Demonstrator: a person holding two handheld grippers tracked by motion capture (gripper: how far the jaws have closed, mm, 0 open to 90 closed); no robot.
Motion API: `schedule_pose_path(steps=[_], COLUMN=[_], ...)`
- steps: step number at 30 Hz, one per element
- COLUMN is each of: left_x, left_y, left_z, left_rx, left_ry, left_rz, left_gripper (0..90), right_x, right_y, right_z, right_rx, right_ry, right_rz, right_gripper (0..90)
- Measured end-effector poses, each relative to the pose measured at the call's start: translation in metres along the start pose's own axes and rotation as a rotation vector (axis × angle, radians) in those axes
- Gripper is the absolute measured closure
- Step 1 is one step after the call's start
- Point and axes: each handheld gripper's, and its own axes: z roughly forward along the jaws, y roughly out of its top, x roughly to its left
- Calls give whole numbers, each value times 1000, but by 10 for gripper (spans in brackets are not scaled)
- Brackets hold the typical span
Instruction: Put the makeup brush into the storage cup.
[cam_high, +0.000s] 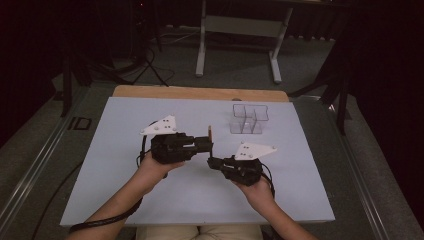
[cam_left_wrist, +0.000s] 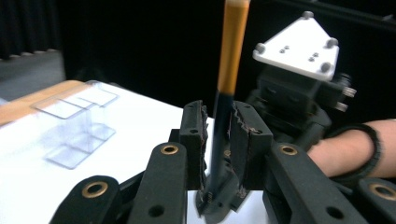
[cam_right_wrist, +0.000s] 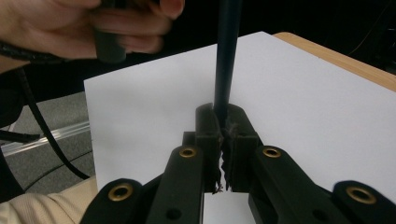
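Pencil-like rod, orange above and dark below, is clamped upright at its lower end by the right gripper; left gripper jaws stand loosely around it, just above.

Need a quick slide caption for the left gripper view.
Left claw loosely flanks an upright orange-and-black pen, clear organizer behind.

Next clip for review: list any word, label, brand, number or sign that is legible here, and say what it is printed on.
"ID": pale letters on the floor strip left of the table; this may be part of a longer marking, and I cannot tell more.
No readable text on the pen, the clear organizer, the white plates or either tool.
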Motion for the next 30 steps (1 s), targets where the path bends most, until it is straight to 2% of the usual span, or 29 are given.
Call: schedule_pose_path(steps=[2, 4, 12, 15, 18, 20, 21, 24, 25, 26, 30], left_x=[1, 2, 3, 3, 0, 0, 0, -1, -1, 0, 1], left_y=[-3, -6, -9, -9, -9, -9, -8, -7, -7, -7, -9], left_z=[1, 2, 7, 7, 7, 7, 8, 8, 8, 7, 6], left_rx=[12, 5, 5, 9, 7, 8, 14, 29, 29, 34, 40], left_ry=[2, -9, -26, -13, 12, 15, 20, 26, 26, 34, 49], left_rz=[-4, -22, -51, -42, -10, -10, -4, 3, 3, 12, 15], left_gripper=[781, 783, 820, 834, 845, 846, 846, 847, 847, 847, 848], right_x=[0, -1, -1, -2, -2, -3, -3, -5, -5, -7, -10], right_y=[0, 0, 0, 0, -1, -1, -1, 0, 0, 0, 0], right_z=[0, 0, 1, 1, 1, 0, 0, 1, 1, -1, -3], right_rx=[2, 1, 2, 0, -4, -7, -7, -6, -6, -8, -8], right_ry=[0, 1, 3, 3, 7, 4, 3, 5, 5, -6, -13], right_rz=[-1, -1, 10, 18, 20, 20, 21, 37, 37, 40, 42], right_gripper=[859, 859, 859, 858, 854, 848, 837, 728, 728, 661, 648])
